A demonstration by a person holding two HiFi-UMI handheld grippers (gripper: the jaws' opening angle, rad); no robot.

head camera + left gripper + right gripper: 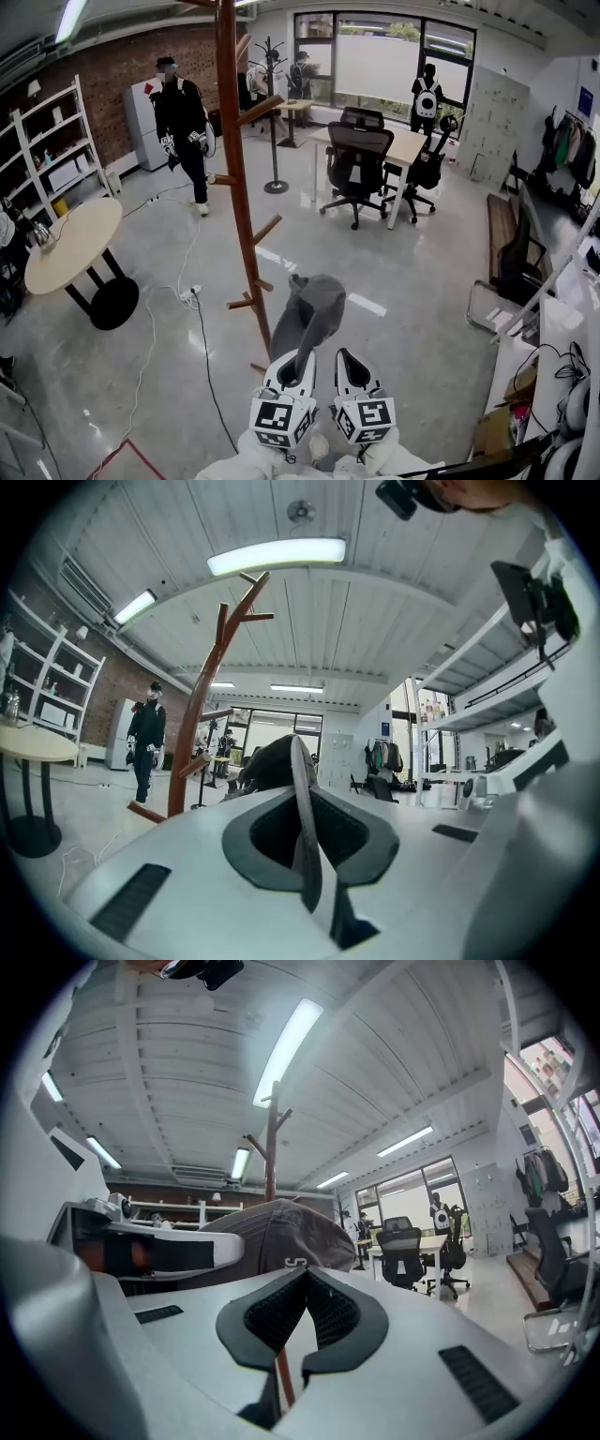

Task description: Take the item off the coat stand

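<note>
The left gripper (298, 364) has its jaws pinched on a thin edge of the soft grey fabric cap (314, 302), most likely the brim or back strap, though the left gripper view is too close to tell which. The cap rises just ahead of and above those jaws, and it seems to hang free of the tall reddish-brown wooden coat stand (232, 169), whose trunk stands ahead and to the left. The right gripper (354, 366) sits just beside the left one. Its jaws are pressed together on nothing, with the cap's crown ahead of them and to their left.

The pinch is narrow and the fabric is floppy, so the hold should stay firm. The lift should be slow and straight back toward the body, so that the crown does not swing. If it sags, the right jaws could take the opposite edge.

The nearest things to catch on are the short wooden pegs (246, 302) low on the trunk, just left of the cap. Drawing away to the right avoids them. Bare glossy grey floor (422, 309) lies ahead and right of both jaws. The black office chair (356, 161) is well beyond. A thin black cable (208, 375) trails on the floor below and left.
</note>
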